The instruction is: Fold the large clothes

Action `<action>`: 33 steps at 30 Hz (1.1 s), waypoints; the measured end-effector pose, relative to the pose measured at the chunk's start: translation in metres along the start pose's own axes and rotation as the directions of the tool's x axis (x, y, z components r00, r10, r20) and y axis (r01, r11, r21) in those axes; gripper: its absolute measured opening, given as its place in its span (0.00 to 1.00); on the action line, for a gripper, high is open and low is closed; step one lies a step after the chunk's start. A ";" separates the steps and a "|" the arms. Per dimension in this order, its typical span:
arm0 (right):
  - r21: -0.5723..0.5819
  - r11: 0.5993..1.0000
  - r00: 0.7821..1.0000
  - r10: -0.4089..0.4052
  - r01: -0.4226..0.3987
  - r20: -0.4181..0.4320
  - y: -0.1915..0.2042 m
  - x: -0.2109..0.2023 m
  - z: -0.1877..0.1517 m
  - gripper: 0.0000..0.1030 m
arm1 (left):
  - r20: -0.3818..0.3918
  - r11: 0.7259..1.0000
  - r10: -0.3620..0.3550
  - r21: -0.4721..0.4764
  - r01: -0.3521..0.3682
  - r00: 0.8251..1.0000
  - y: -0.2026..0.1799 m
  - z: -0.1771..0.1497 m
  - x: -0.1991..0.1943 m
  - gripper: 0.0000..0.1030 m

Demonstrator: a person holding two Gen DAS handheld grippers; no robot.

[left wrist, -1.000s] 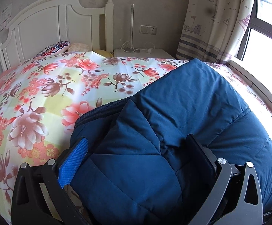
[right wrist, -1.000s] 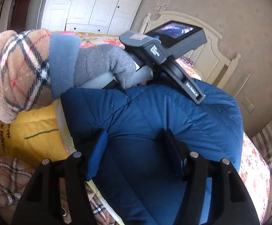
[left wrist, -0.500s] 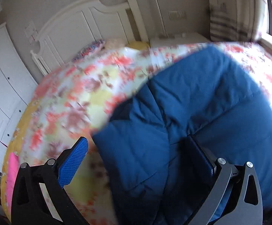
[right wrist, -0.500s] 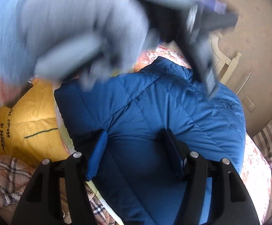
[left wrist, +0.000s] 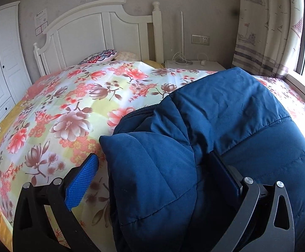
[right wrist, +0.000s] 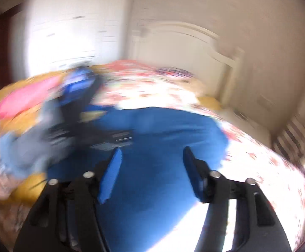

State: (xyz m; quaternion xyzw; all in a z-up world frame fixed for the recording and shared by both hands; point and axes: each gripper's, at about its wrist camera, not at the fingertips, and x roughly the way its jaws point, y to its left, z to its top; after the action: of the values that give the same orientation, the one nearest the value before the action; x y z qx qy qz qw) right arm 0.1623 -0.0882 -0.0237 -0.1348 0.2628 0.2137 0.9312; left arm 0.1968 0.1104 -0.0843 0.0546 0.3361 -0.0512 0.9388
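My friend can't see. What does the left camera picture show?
A puffy blue jacket lies bunched on a flowery bedspread, with the open left gripper around its near fold. Behind stand a white headboard and a curtain.

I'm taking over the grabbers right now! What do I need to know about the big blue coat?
Left hand-held gripper: open, a puffy fold of the blue coat lying between its fingers, nothing pinched.
Right hand-held gripper: open, above the coat; that view is blurred, so it is moving.
The coat lies bunched on the flowery bedspread, on the window side of the bed, with one flap already turned over on top.
Done: a first rough fold, by the look of it.
Left: probably flatten the lumps, fold it again into a neat bundle and square the edges.
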 end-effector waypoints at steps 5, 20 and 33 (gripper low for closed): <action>0.143 0.989 0.999 0.030 -0.025 -0.034 -0.055 0.070 0.041 0.31 | 0.013 1.000 0.001 -0.012 -0.001 1.000 0.002 -0.003 -0.003 0.96; 0.112 0.994 0.977 0.031 -0.007 -0.210 -0.063 0.155 0.073 0.31 | -0.040 0.996 -0.061 -0.074 0.058 0.997 0.015 -0.004 0.008 0.96; -0.034 0.999 0.970 -0.009 0.001 -0.242 -0.023 0.162 0.095 0.36 | -0.065 0.989 -0.111 -0.106 0.104 0.992 0.022 -0.005 0.014 0.96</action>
State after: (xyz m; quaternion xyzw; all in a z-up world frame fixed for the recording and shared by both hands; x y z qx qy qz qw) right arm 0.3386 -0.0205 -0.0311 -0.1763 0.3706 0.1978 0.8902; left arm 0.2080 0.1320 -0.0956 -0.0099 0.3738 -0.0827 0.9238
